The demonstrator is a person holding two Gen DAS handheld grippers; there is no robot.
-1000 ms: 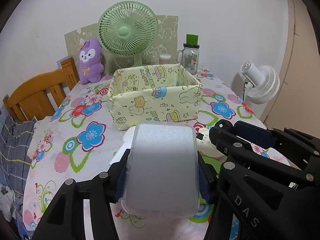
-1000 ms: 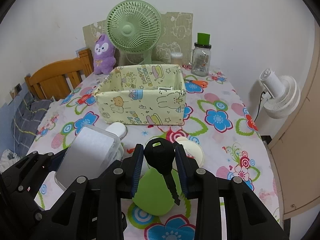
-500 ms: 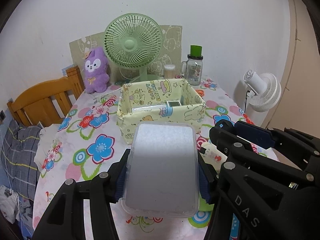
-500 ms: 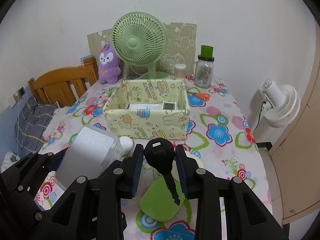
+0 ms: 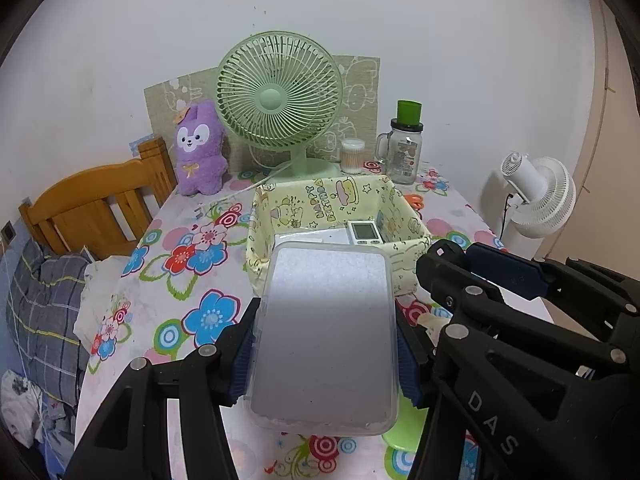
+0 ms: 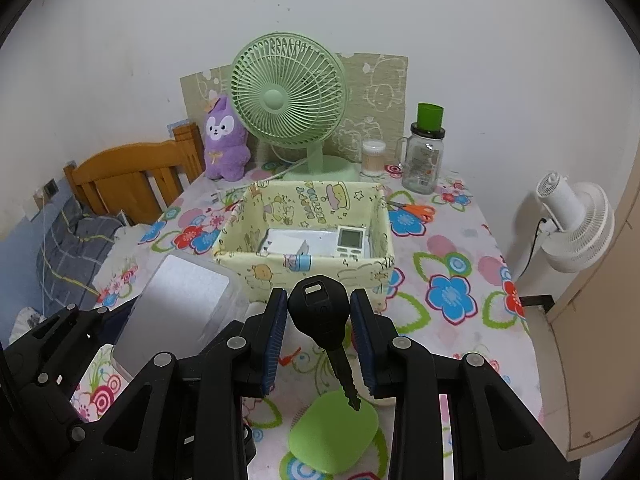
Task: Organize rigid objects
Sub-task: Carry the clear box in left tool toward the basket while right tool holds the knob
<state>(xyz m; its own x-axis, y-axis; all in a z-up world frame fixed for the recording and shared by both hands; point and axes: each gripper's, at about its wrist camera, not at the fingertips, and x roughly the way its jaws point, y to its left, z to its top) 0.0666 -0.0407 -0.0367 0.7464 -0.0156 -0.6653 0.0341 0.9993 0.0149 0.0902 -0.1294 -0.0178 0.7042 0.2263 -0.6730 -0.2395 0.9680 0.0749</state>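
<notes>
**Both jaws loaded, held above the table**

My left gripper has its jaws clamped on a clear plastic box: rectangular, rounded corners, frosted grey-white flat face turned toward me, blue pads pressing its two long sides. It hangs in the air just in front of the yellow fabric basket.

My right gripper has its jaws pressed together on a black key: bulbous black plastic head with a small slot at the top, dark notched blade pointing down toward a green oval item lying on the floral table.

The basket holds a white flat box and a small white device with a screen.
</notes>
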